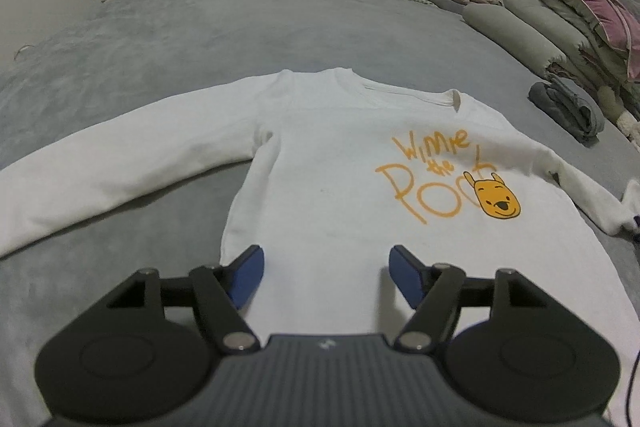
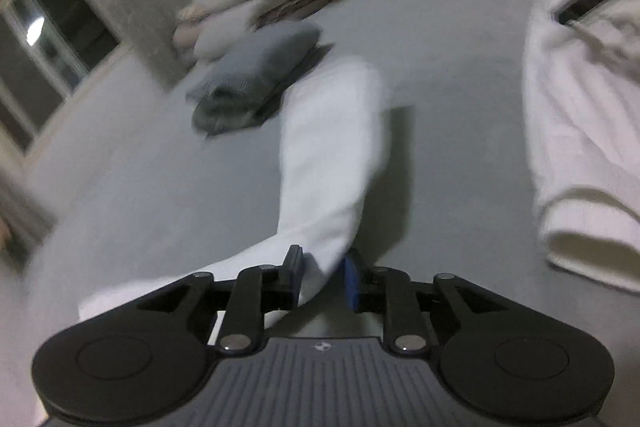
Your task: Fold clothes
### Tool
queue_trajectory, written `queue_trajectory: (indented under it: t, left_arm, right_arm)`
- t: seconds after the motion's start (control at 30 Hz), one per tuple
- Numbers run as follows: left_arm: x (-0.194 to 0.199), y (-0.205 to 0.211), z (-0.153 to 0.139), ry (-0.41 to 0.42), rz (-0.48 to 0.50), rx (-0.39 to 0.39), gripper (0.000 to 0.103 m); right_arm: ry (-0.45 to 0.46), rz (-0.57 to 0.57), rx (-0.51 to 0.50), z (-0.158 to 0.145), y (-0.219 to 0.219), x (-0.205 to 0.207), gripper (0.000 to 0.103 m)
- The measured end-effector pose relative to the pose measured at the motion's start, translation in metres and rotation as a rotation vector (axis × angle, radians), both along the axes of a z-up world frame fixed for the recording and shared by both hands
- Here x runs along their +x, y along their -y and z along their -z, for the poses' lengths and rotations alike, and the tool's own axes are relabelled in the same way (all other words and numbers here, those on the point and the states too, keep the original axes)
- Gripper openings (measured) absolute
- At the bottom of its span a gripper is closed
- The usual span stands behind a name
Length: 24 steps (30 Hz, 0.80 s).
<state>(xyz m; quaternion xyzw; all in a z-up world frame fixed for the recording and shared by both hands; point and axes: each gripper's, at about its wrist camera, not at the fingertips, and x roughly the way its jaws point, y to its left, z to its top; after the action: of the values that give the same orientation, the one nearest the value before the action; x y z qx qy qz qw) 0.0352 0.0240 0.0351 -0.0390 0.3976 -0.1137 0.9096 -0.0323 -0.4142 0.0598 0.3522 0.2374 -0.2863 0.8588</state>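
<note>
Sweatshirt, white, long-sleeved, with orange lettering and a yellow bear face on the chest, lies front-up and spread flat on the wide grey bed cover, neckline away from the left wrist camera and one sleeve stretched out to the left.

The bed cover offers broad bare room beyond the neckline and to the left of the body. On the right, room is tighter: a stack of folded quilts in grey and pink lines that edge, and a small folded grey garment sits just beside the white sleeve held by the right gripper. A ribbed cream sleeve of the person occupies the right side of that view.

Right gripper: jaws drawn in and clamped on the white sleeve near its lower part. The view is blurred, so the depth of the bite cannot be confirmed.

Left gripper: jaws spread apart, holding nothing, poised over the lower body of the sweatshirt near the hem.

Risks, as judged:
- A shallow bite could let the sleeve slip mid-fold.
- The sleeve's free end could drag the folded grey garment.
- With the body unpinned, a pull on the sleeve could skew or wrinkle it.
</note>
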Motion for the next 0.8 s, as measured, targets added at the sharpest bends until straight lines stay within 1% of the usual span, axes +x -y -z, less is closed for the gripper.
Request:
queue_trajectory:
  t: [0.03,0.07,0.17,0.2,0.23,0.27,0.3,0.33,0.37,0.4,0.43,0.5,0.53,0.63,0.67,0.7,0.77,0.8]
  left_arm:
    - [0.0,0.001,0.0,0.001,0.002,0.003,0.068]
    - [0.0,0.001,0.0,0.002,0.005,0.004,0.069]
    - [0.001,0.002,0.0,0.001,0.006,0.0,0.07]
    - [0.001,0.002,0.0,0.001,0.007,0.001,0.07]
    - [0.001,0.002,0.0,0.002,0.008,0.003,0.07]
    - [0.0,0.003,0.0,0.003,0.01,0.006,0.07]
    - [0.0,0.004,0.001,0.004,0.011,0.008,0.071]
    - [0.0,0.004,0.001,0.005,0.013,0.01,0.071]
    - [0.0,0.004,0.001,0.005,0.013,0.011,0.071]
    - [0.0,0.004,0.001,0.005,0.013,0.01,0.071]
    - [0.0,0.004,0.001,0.005,0.014,0.008,0.071]
    - [0.0,0.003,0.001,0.004,0.013,0.004,0.071]
    - [0.0,0.004,0.001,0.004,0.013,0.003,0.071]
    - [0.001,0.005,0.001,0.004,0.016,0.008,0.072]
    - [0.0,0.006,0.001,0.005,0.017,0.01,0.073]
    - [0.0,0.007,0.001,0.006,0.017,0.011,0.073]
    - [0.0,0.008,0.001,0.006,0.019,0.013,0.073]
    - [-0.001,0.008,0.001,0.007,0.021,0.015,0.073]
  right_arm:
    - [0.006,0.013,-0.008,-0.003,0.004,-0.002,0.028]
    - [0.004,0.014,-0.014,-0.006,0.007,-0.003,0.03]
    - [-0.037,-0.054,-0.032,-0.021,0.01,-0.002,0.03]
    - [-0.036,-0.077,-0.075,-0.026,0.007,-0.002,0.03]
    - [-0.036,-0.11,-0.154,-0.037,0.001,-0.002,0.03]
    - [-0.041,-0.166,-0.239,-0.048,-0.006,0.001,0.03]
    - [-0.051,-0.254,-0.322,-0.055,-0.014,0.008,0.03]
    - [-0.068,-0.372,-0.397,-0.062,-0.022,0.018,0.034]
    - [-0.102,-0.535,-0.447,-0.063,-0.031,0.031,0.042]
    - [-0.136,-0.671,-0.467,-0.06,-0.037,0.044,0.044]
    - [-0.18,-0.75,-0.483,-0.057,-0.039,0.055,0.044]
    - [-0.317,-0.776,-0.545,-0.049,-0.039,0.071,0.044]
    - [-0.361,-0.795,-0.566,-0.047,-0.038,0.074,0.044]
    - [-0.347,-0.889,-0.57,-0.05,-0.031,0.06,0.044]
    - [-0.317,-0.928,-0.553,-0.053,-0.03,0.051,0.044]
    - [-0.295,-0.965,-0.558,-0.054,-0.03,0.041,0.044]
    - [-0.281,-1.018,-0.632,-0.052,-0.036,0.025,0.044]
    - [-0.284,-1.006,-0.642,-0.049,-0.035,0.026,0.044]
